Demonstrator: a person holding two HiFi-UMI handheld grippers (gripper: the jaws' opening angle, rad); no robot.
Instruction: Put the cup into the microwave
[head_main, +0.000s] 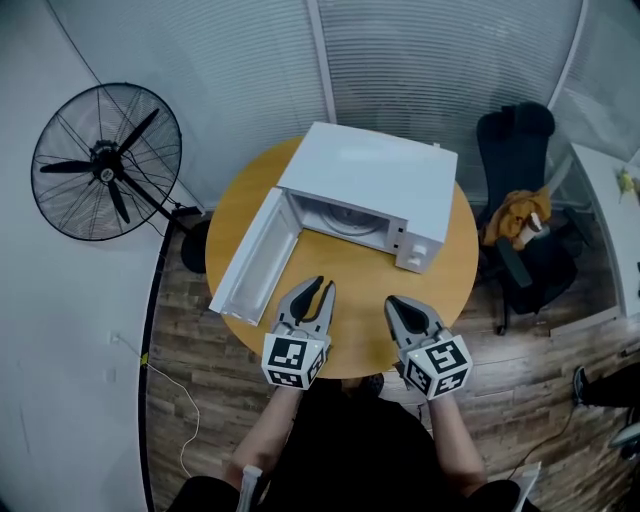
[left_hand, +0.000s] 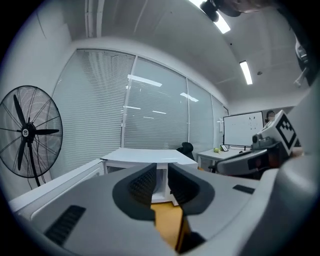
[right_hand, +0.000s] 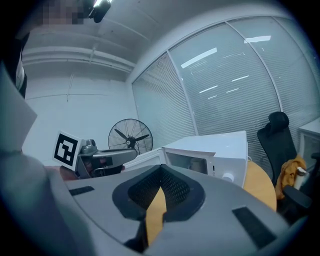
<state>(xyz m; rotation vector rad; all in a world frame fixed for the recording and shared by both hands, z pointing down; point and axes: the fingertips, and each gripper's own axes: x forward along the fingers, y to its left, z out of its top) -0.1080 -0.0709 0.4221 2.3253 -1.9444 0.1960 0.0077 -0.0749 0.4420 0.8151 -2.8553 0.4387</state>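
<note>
Table (head_main: 345, 280), head view: round, wood-topped; the person stands at its 6 o'clock edge.
Microwave (head_main: 370, 180): white, on the far half of the table toward 12 o'clock, its cavity facing the person.
Door (head_main: 250, 262): swung wide open, reaching toward 8 o'clock along the table's left side.
Left gripper (head_main: 322, 287): held over the table near 6 o'clock, nose toward the cavity.
Right gripper (head_main: 392, 302): just beside it on the 5 o'clock side, apart from it.
Fan (head_main: 105, 160): standing on the floor off the table at 10 o'clock.
Chair (head_main: 515, 135): dark, off the table at 2 o'clock, yellow cloth (head_main: 515, 215) on its seat.
Left gripper view: pads a narrow slit apart with nothing between them; the microwave shows through the gap at 12 o'clock, the fan at 9 o'clock.
Right gripper view: tips meeting, nothing held; only table wood shows in the wedge below them; the microwave sits at 1 o'clock.
Cup: not to be made out in any view, so I cannot tell where it is.
</note>
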